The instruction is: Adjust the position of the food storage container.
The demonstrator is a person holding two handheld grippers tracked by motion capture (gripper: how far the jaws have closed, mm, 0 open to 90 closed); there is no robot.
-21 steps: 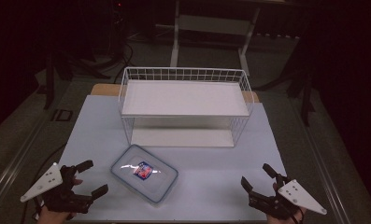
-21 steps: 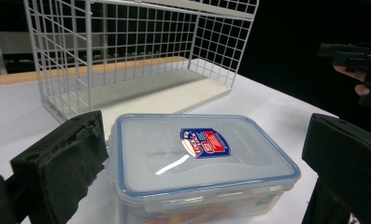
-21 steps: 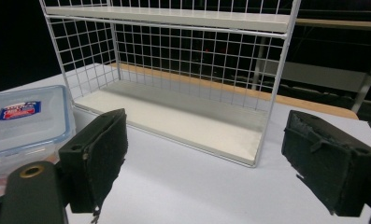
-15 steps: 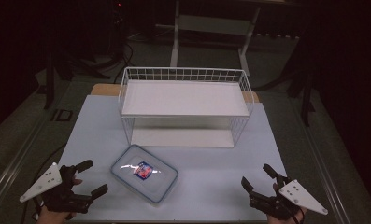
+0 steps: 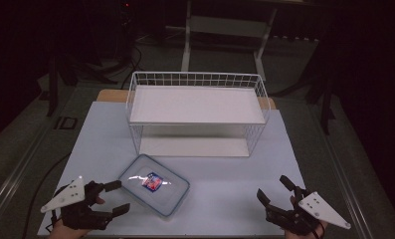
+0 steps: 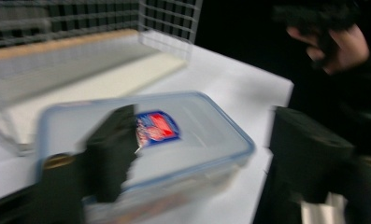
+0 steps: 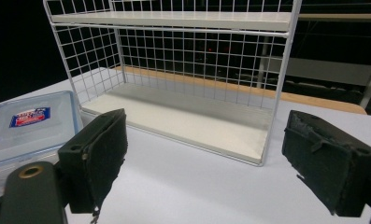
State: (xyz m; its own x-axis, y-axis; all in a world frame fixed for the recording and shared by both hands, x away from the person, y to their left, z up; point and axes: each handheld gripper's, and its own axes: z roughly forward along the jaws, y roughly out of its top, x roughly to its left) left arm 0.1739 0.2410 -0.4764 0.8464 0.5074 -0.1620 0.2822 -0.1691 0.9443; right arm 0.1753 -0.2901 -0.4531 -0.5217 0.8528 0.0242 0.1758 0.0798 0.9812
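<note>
My left claw (image 5: 116, 196) sat at the near left corner of the desk (image 5: 225, 179), jaws spread wide and holding nothing. Its jaw tips pointed toward the container (image 5: 154, 183), which lay just beside them. In the left gripper view the picture was blurred; the container (image 6: 146, 140) lay in front of my two black jaws, and I could not tell whether either jaw touched it.

My right claw (image 5: 274, 189) sat at the near right corner of the desk, jaws likewise spread wide and empty. It was well apart from the container.

The container was a clear, flat rectangular box with a blue-rimmed lid and a red-and-blue label (image 5: 151, 180) at the lid's centre. It rested on the desk, turned at an angle to the desk edge, near the left front of the rack.

Farther back stood a white wire rack (image 5: 197, 113) with two white shelves, one low and one high. In the right gripper view the rack (image 7: 183, 79) stood directly ahead between my jaws, and the container (image 7: 29, 123) lay at its left.
</note>
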